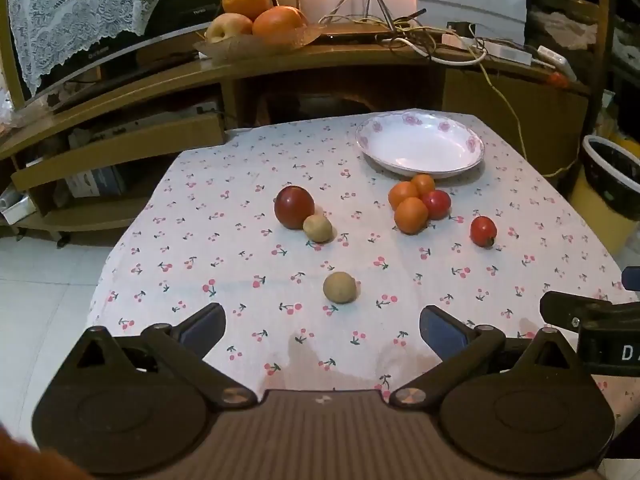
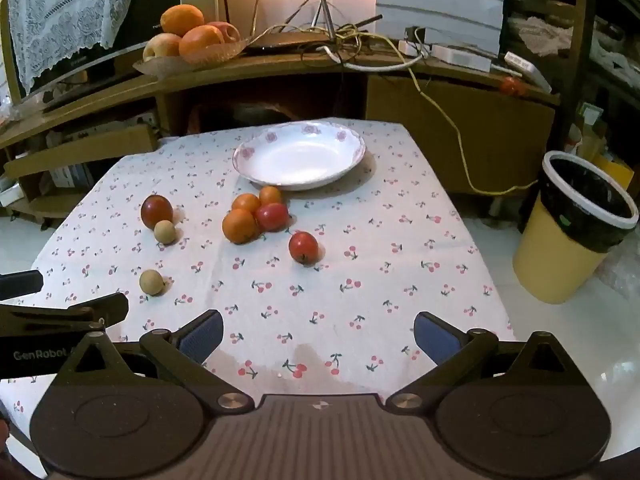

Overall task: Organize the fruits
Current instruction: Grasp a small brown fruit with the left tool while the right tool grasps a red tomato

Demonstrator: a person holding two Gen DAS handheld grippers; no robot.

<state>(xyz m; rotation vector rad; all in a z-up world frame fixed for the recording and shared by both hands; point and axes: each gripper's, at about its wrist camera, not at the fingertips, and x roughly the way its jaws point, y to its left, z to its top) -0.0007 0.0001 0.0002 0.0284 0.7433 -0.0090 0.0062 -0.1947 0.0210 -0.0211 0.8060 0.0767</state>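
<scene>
A white floral plate (image 1: 420, 148) (image 2: 298, 156) sits empty at the table's far side. In front of it lie three small oranges (image 1: 410, 214) (image 2: 240, 225) bunched with a red tomato (image 1: 437, 204) (image 2: 273, 216). Another tomato (image 1: 483, 231) (image 2: 303, 246) lies apart to the right. A dark red fruit (image 1: 294, 207) (image 2: 156, 211) touches a small tan fruit (image 1: 317, 228) (image 2: 165, 231). A second tan fruit (image 1: 339, 287) (image 2: 151, 281) lies nearest. My left gripper (image 1: 322, 330) and right gripper (image 2: 318, 336) are open, empty, above the near edge.
The table has a cherry-print cloth (image 1: 240, 240). Behind it a wooden shelf holds a basket of oranges and apples (image 1: 256, 20), cables and a TV. A yellow bin (image 2: 576, 232) stands on the floor to the right. The other gripper shows at each view's side (image 1: 592, 320) (image 2: 60, 316).
</scene>
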